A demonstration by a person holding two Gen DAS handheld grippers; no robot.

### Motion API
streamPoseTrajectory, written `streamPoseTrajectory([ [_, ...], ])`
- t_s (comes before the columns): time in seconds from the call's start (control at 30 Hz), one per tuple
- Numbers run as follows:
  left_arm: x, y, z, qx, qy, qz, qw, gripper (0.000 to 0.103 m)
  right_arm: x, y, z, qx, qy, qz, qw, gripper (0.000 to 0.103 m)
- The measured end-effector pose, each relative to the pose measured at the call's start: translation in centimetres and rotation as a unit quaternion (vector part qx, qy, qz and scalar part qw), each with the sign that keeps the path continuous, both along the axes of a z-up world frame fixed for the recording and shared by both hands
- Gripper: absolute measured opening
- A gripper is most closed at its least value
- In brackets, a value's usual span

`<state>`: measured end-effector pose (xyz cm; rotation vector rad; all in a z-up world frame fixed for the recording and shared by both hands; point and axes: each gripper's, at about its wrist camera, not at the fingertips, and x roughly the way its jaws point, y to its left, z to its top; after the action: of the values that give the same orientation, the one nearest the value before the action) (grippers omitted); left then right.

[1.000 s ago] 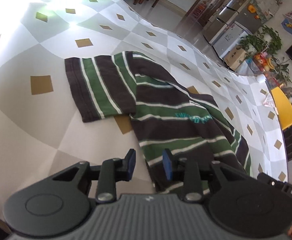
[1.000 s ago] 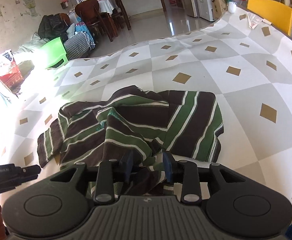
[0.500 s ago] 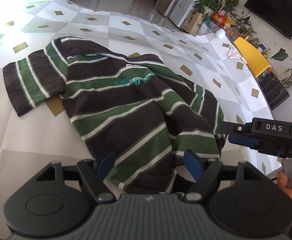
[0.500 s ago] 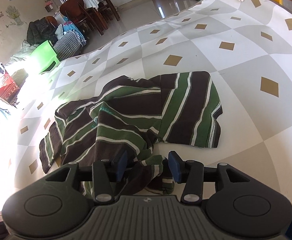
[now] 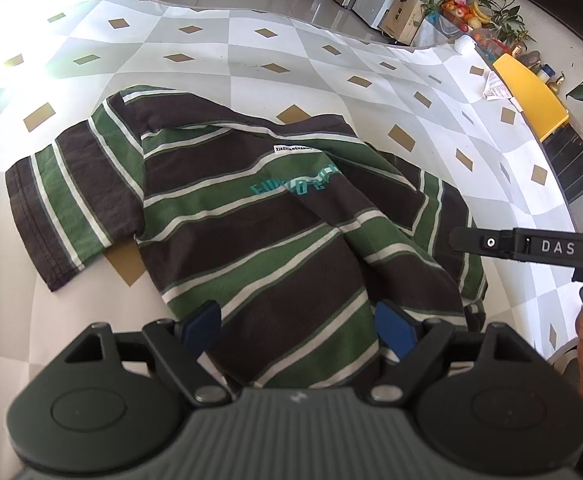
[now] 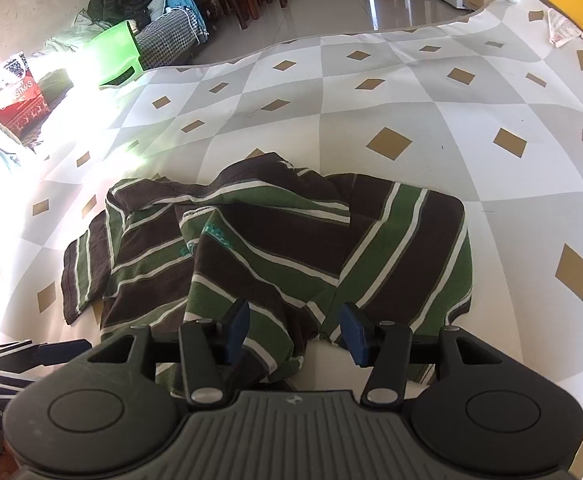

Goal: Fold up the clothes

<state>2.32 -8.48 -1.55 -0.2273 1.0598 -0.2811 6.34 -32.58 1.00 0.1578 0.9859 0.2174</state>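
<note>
A striped shirt lies rumpled near the front edge of the bench, one sleeve spread flat to the side. A paper slip and a yellow board sit well apart at the far corner; wide checked cloth lies bare beyond. The left gripper has just been opening, spread wide over the hem; the right gripper too, pinching nothing.

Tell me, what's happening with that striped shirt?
Left gripper, right gripper: jaws just opening, nothing pinched. Striped shirt rumpled, unfolded on checked tablecloth. Nothing in the way.
</note>
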Motion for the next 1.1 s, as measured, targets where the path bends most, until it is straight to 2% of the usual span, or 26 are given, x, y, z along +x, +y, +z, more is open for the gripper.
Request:
streamPoseTrajectory([
  [0.27, 3.0, 0.8, -0.1, 0.026, 0.015, -0.008, 0.9995, 0.087, 4.5, -0.9, -0.6, 0.008, 0.005, -0.001, 1.0, 0.051],
  [0.43, 4.8, 1.7, -0.7, 0.023, 0.035, 0.0, 0.9991, 0.089, 6.9, -1.5, -1.5, 0.007, 0.008, -0.02, 1.0, 0.051],
  [0.5, 5.3, 2.0, -0.8, 0.029, 0.033, 0.002, 0.9991, 0.093, 7.7, -1.6, -1.8, 0.003, 0.006, -0.027, 1.0, 0.051],
  [0.67, 6.4, 2.5, -1.7, 0.036, 0.031, 0.011, 0.9988, 0.096, 9.4, -1.4, -2.6, -0.009, 0.001, -0.031, 0.999, 0.052],
  [0.73, 6.9, 2.8, -2.3, 0.041, 0.046, 0.022, 0.9979, 0.096, 10.0, -1.2, -2.9, -0.015, 0.0, -0.032, 0.999, 0.052],
  [0.93, 7.8, 3.8, -3.6, 0.019, 0.079, 0.052, 0.9954, 0.096, 11.6, 0.3, -3.7, -0.042, -0.012, -0.007, 0.999, 0.055],
  [1.1, 8.2, 4.2, -4.0, 0.006, 0.087, 0.064, 0.9941, 0.097, 12.9, 1.7, -4.5, -0.066, -0.019, 0.008, 0.998, 0.055],
])
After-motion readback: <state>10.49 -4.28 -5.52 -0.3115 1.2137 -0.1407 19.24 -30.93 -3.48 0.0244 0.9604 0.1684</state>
